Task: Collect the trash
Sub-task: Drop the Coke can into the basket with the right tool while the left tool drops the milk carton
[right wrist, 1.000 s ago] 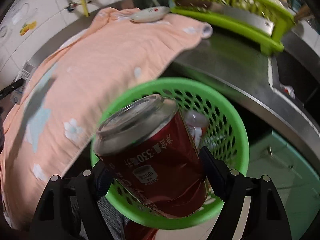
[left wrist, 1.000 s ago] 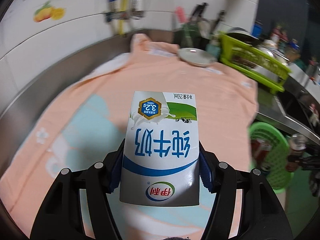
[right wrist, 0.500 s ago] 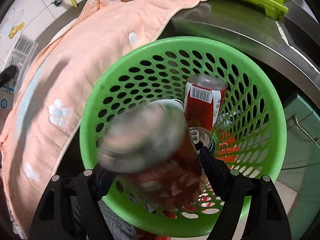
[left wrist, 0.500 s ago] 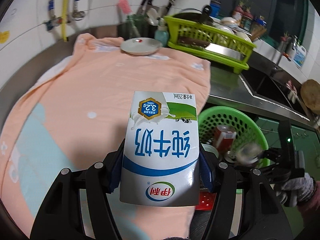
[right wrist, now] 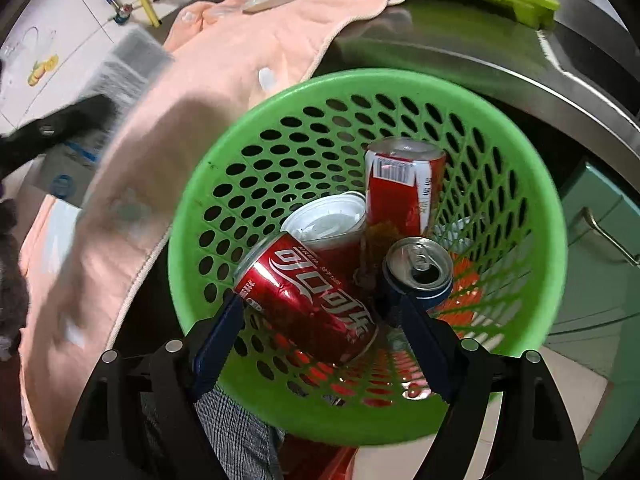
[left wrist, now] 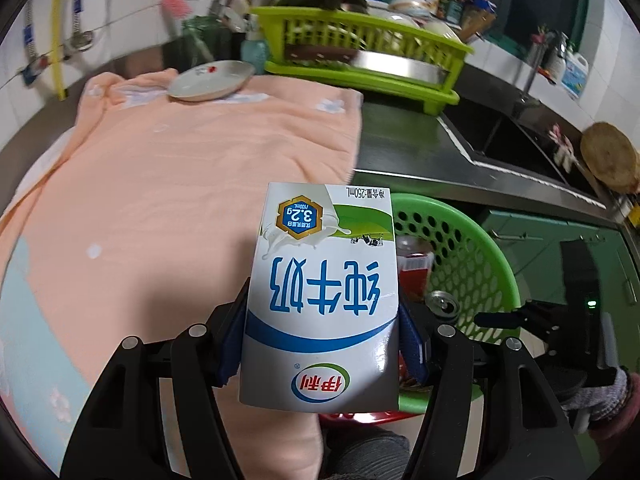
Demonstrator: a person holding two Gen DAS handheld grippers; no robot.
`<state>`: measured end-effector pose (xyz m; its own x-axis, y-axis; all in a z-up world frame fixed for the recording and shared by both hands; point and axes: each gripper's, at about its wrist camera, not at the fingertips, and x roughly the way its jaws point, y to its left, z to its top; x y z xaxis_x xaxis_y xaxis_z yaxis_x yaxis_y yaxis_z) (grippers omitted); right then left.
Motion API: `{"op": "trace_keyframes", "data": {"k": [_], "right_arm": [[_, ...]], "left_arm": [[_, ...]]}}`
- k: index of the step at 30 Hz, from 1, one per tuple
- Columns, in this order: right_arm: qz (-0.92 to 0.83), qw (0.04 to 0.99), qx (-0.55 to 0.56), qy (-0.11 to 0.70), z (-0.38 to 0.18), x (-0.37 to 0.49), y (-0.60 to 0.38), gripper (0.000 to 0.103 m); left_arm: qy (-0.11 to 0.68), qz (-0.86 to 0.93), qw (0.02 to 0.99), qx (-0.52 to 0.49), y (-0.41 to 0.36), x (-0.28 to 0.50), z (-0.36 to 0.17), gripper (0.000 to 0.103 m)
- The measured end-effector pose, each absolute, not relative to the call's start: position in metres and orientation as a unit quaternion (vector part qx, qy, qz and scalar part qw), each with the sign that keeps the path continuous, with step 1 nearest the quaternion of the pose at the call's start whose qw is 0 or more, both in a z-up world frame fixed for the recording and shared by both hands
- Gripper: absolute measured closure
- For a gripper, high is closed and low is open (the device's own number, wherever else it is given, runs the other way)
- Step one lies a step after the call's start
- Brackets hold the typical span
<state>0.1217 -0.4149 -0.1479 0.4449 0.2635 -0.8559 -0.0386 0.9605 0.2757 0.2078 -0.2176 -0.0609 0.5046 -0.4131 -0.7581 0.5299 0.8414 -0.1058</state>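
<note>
Milk carton [left wrist: 322, 300]: pinched between left gripper [left wrist: 322, 336] fingers, printing upside-down. Right gripper [right wrist: 320, 336]: fingers spread, nothing held, over green basket [right wrist: 200, 184]; red cola can [right wrist: 308, 300] lies between fingertips w/ 3 other cans.

Green basket [right wrist: 200, 184] mouth stands open from above, its floor crowded by four cans [right wrist: 308, 292], while the pink towel [right wrist: 208, 80] hangs against its rim on one side and the steel counter edge [right wrist: 540, 80] borders the far side.
</note>
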Motion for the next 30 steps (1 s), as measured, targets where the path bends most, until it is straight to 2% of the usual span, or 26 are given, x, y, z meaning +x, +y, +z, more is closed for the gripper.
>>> {"op": "trace_keyframes", "data": {"k": [7,14,21,30], "right_arm": [[0.077,0.866,0.113,0.482,-0.123,0.092,-0.441,0.025],[0.061,0.881,0.134,0.449,-0.121,0.069,-0.459,0.021],[0.051,0.883,0.146,0.444,-0.128,0.059,-0.47,0.021],[0.03,0.891,0.151,0.428,-0.122,0.049,-0.472,0.018]], "left_arm": [[0.441,-0.285,0.846,0.088,-0.263,0.212,-0.084,0.04],[0.485,-0.254,0.833,0.083,-0.304,0.223,-0.118,0.04],[0.504,-0.243,0.824,0.087,-0.32,0.228,-0.14,0.04],[0.505,-0.246,0.823,0.087,-0.322,0.224,-0.14,0.036]]}}
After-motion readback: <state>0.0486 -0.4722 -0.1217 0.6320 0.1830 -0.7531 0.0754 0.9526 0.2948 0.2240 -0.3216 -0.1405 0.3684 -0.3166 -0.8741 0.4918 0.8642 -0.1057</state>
